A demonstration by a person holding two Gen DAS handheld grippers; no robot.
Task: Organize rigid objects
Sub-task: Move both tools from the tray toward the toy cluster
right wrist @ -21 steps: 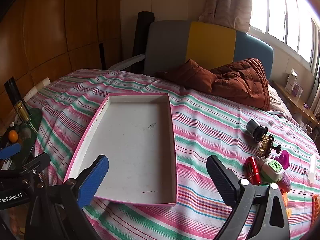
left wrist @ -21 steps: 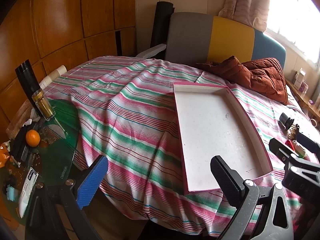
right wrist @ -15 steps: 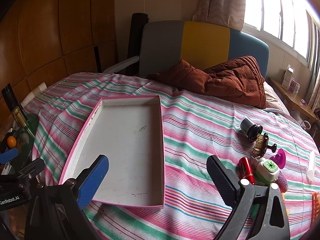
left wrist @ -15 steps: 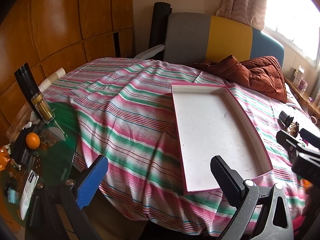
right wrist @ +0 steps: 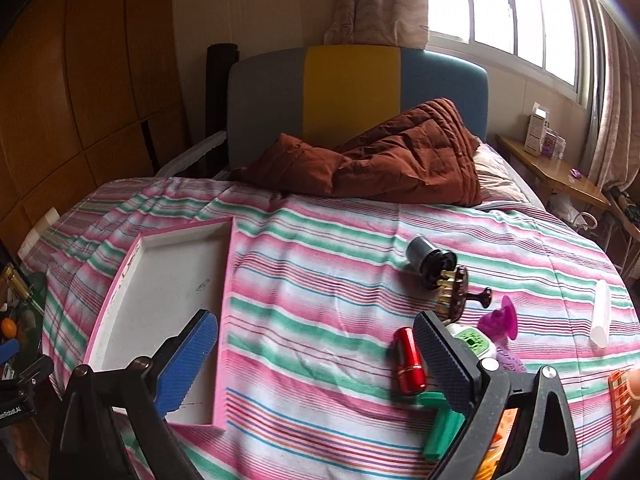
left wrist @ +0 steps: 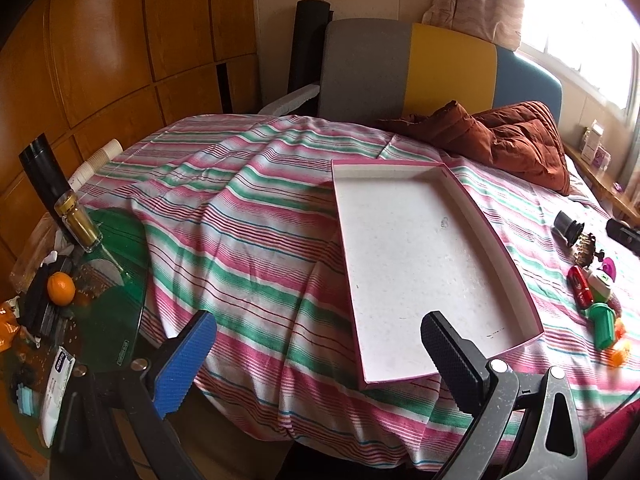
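A shallow white tray with a pink rim (left wrist: 516,276) (right wrist: 225,304) lies empty on the striped bedspread. To its right is a cluster of small items: a red cylinder (right wrist: 408,362) (left wrist: 580,290), a black cylinder (right wrist: 430,260) (left wrist: 568,227), a brown hair claw (right wrist: 456,292), a purple piece (right wrist: 505,318), a green-and-white gadget (right wrist: 472,340) and a green block (right wrist: 440,426) (left wrist: 603,326). My left gripper (left wrist: 316,364) hangs open over the bed's near edge, left of the tray's near corner. My right gripper (right wrist: 316,364) is open above the bedspread between tray and cluster, its right finger beside the red cylinder.
A brown quilted jacket (right wrist: 384,160) lies at the head of the bed by the grey, yellow and blue headboard (right wrist: 352,92). A green glass side table (left wrist: 104,300) at left holds a jar, an orange and clutter. A white tube (right wrist: 600,312) lies far right.
The right gripper has swung right, from over the tray to the small items. It has left the left wrist view, where the cluster now shows. The left gripper has barely moved.
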